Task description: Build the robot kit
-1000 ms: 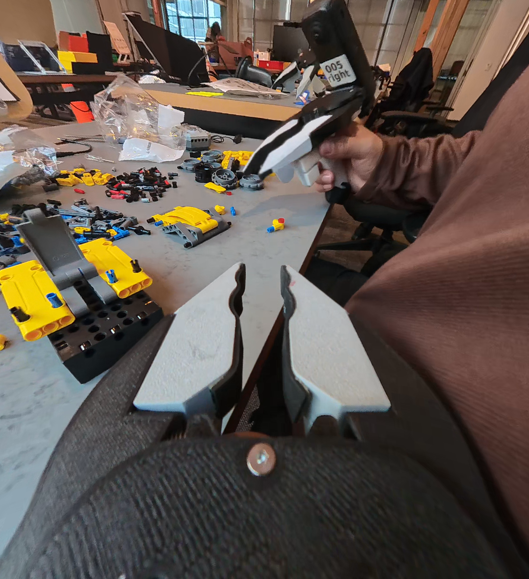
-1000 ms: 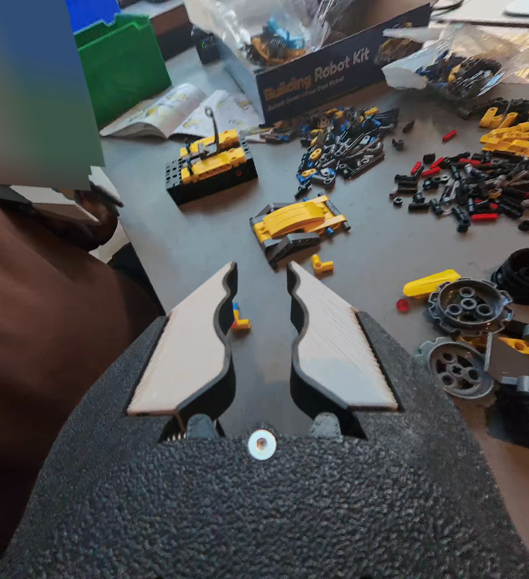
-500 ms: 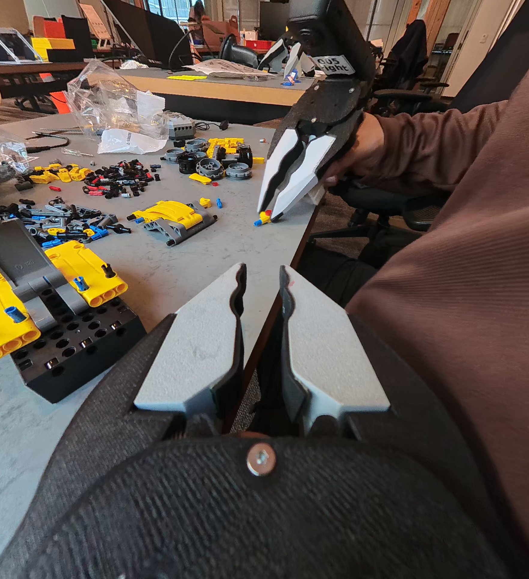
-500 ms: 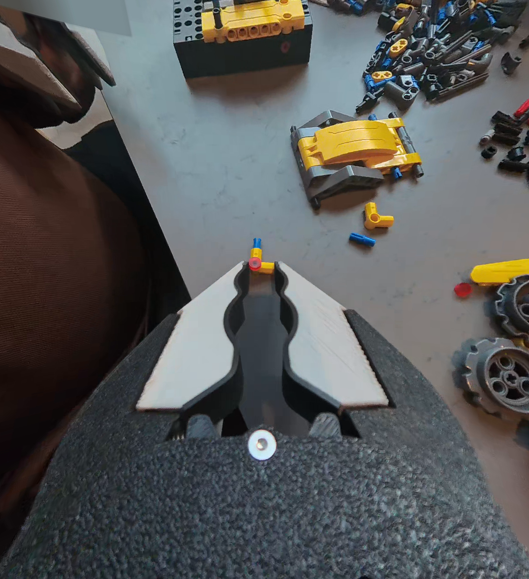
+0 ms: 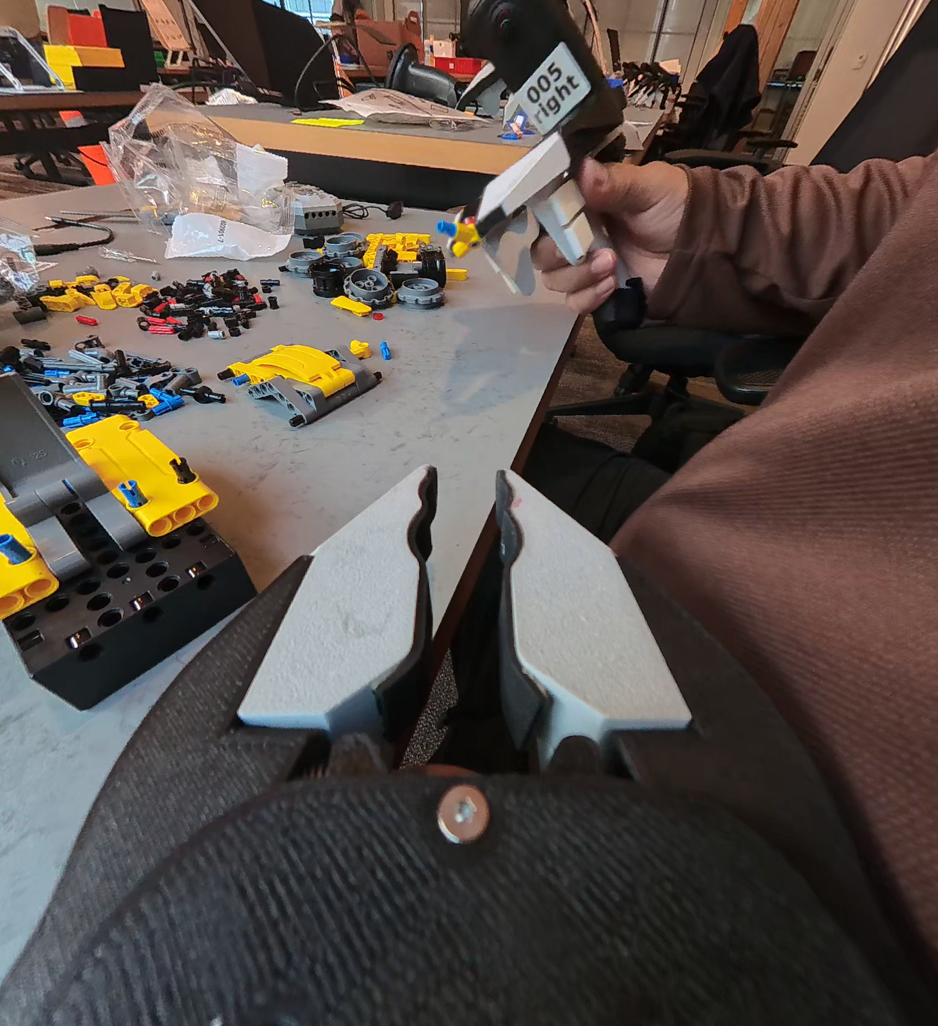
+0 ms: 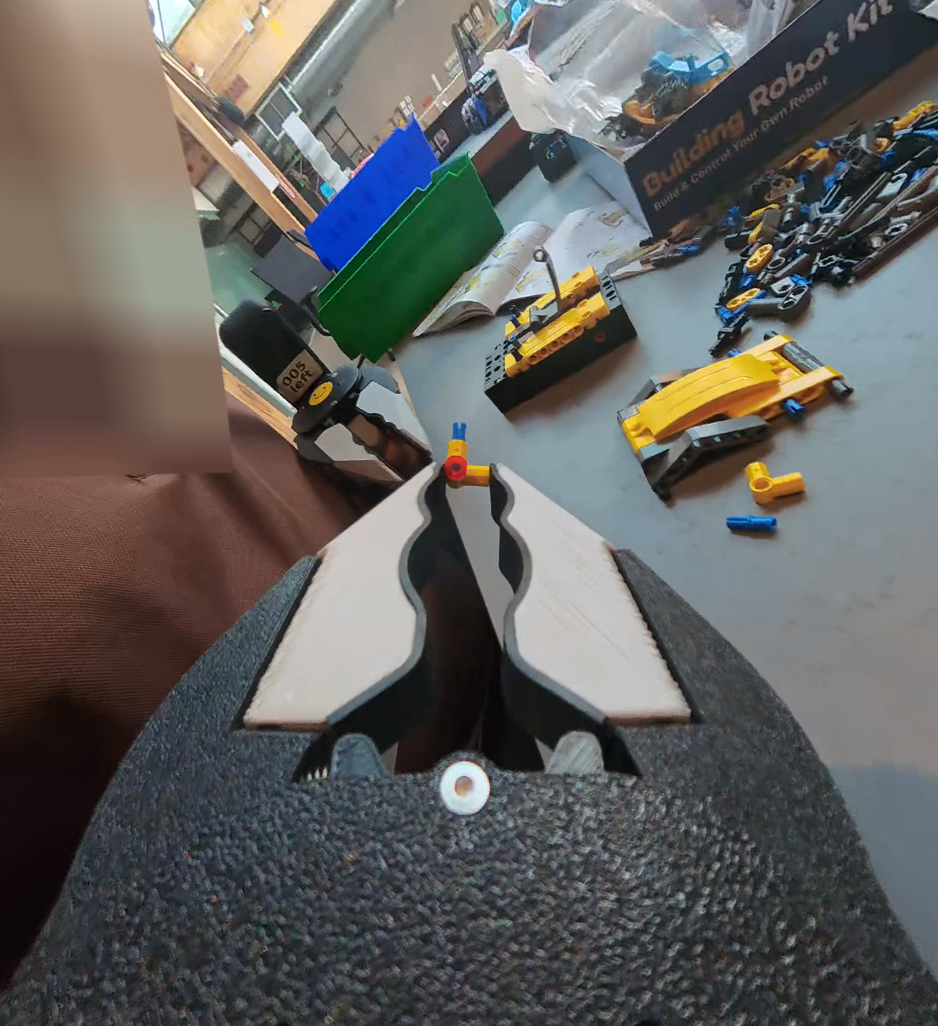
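Observation:
My right gripper point(image 6: 463, 478) is shut on a small yellow elbow connector point(image 6: 476, 473) that carries a red pin and a blue pin. It holds the connector in the air above the grey table's point(image 6: 788, 638) near edge. The left wrist view also shows this gripper point(image 5: 475, 236) and the connector point(image 5: 460, 237), raised at the table's right edge in a person's hand. My left gripper point(image 5: 464, 488) is open and empty, low at the table's edge beside a brown sleeve. It also shows in the right wrist view point(image 6: 366, 438).
A black block with yellow beams and a grey lever point(image 5: 122, 599) stands near my left gripper. A yellow and grey assembly point(image 6: 727, 400) lies mid-table, with a loose yellow elbow point(image 6: 772, 483) and blue pin point(image 6: 751, 523) beside it. Behind are parts piles, wheels point(image 5: 377, 277), a box point(image 6: 761, 139) and bins point(image 6: 416, 266). About 12 cm separates my left fingertips from my right.
My right gripper came down at the table's edge, shut on the small connector, then lifted it into the air. My left gripper has stayed open and nearly still.

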`<control>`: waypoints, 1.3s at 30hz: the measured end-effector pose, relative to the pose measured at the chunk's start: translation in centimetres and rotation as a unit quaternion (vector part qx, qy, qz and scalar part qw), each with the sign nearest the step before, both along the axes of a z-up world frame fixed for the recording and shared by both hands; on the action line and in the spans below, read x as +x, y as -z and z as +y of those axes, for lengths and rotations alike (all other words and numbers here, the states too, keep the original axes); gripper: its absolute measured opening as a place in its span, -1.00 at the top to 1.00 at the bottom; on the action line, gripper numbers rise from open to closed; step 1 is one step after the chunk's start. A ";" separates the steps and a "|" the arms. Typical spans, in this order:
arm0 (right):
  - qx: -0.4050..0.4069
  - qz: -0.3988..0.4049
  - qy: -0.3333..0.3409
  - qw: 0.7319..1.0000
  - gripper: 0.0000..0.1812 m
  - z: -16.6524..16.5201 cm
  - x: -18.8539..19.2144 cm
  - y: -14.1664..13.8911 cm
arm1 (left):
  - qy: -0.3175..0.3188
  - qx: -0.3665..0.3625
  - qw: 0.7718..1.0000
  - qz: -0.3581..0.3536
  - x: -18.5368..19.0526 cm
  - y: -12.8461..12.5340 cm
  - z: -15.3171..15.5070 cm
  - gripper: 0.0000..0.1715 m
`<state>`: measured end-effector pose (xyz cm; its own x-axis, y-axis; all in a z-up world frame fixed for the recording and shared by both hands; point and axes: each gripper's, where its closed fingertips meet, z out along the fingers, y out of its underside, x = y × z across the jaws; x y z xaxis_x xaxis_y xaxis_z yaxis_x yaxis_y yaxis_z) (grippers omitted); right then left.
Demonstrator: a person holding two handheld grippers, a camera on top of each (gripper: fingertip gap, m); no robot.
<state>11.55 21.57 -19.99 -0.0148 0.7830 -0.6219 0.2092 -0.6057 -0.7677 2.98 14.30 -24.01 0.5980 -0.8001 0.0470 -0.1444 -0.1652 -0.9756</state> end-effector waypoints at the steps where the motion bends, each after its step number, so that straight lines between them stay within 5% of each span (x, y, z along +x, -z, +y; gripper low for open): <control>1: 0.010 -0.012 0.001 1.000 0.84 0.0 0.0 0.4 | 0.000 -0.001 1.000 0.000 0.0 0.0 0.0 0.79; 4: 0.089 -0.107 0.029 0.990 0.84 1.2 0.5 3.2 | -0.002 -0.004 1.000 -0.002 0.0 0.1 0.1 0.79; 10: 0.271 -0.304 0.032 0.913 0.83 3.5 2.6 8.2 | -0.005 -0.007 1.000 -0.003 -0.2 0.2 0.3 0.79; 23: 0.288 -0.326 0.070 0.898 0.79 6.0 5.0 8.1 | -0.006 -0.007 1.000 0.000 -0.1 0.3 0.3 0.80; 33: 0.263 -0.258 0.099 0.924 0.73 6.3 4.1 5.8 | -0.013 0.008 1.000 -0.001 -0.2 -0.7 0.2 0.79; 39: 0.272 -0.280 0.050 0.919 0.67 5.2 3.6 6.8 | -0.022 0.033 0.999 0.000 -0.7 -2.2 0.2 0.79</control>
<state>15.11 26.76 -26.84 0.2767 0.9606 -0.0261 0.6279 -0.2013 -0.7518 2.24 14.46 -21.85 0.6326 -0.7745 -0.0049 -0.1386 -0.1069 -0.9846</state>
